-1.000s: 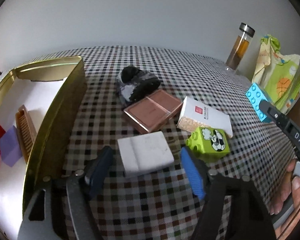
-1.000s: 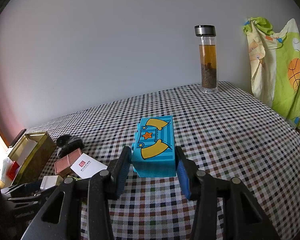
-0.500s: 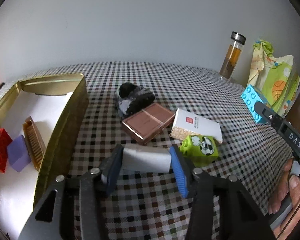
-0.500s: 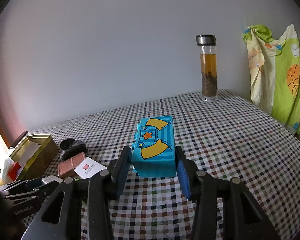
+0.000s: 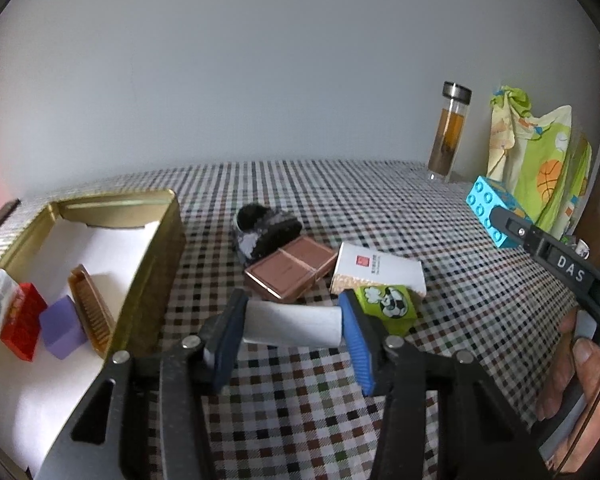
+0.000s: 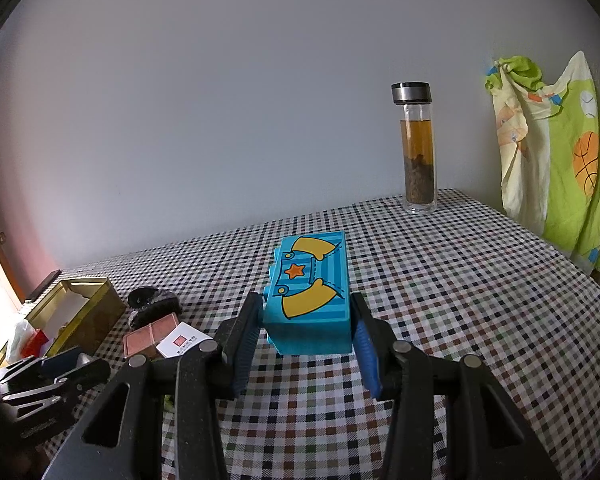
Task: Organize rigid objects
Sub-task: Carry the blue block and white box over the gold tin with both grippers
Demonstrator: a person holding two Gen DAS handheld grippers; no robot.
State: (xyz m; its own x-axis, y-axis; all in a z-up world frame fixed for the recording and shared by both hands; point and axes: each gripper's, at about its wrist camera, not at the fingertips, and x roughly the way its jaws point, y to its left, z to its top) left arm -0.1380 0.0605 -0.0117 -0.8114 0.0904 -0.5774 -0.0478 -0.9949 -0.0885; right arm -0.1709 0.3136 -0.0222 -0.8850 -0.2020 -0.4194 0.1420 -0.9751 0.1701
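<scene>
My left gripper is shut on a white flat block, held a little above the checked tablecloth, just right of the gold tin. The tin holds a red block, a purple cube and a brown comb. Behind the white block lie a brown case, a white box, a green toy brick and a black fuzzy item. My right gripper is shut on a blue toy brick, held above the cloth to the right.
A glass bottle of amber liquid stands at the table's far right corner. A green and yellow cloth bag hangs past the right edge. A person's fingers show at the lower right.
The left jaws closed on the white block and raised it off the cloth while the gripper tipped upward. The right gripper kept still with the blue brick.
</scene>
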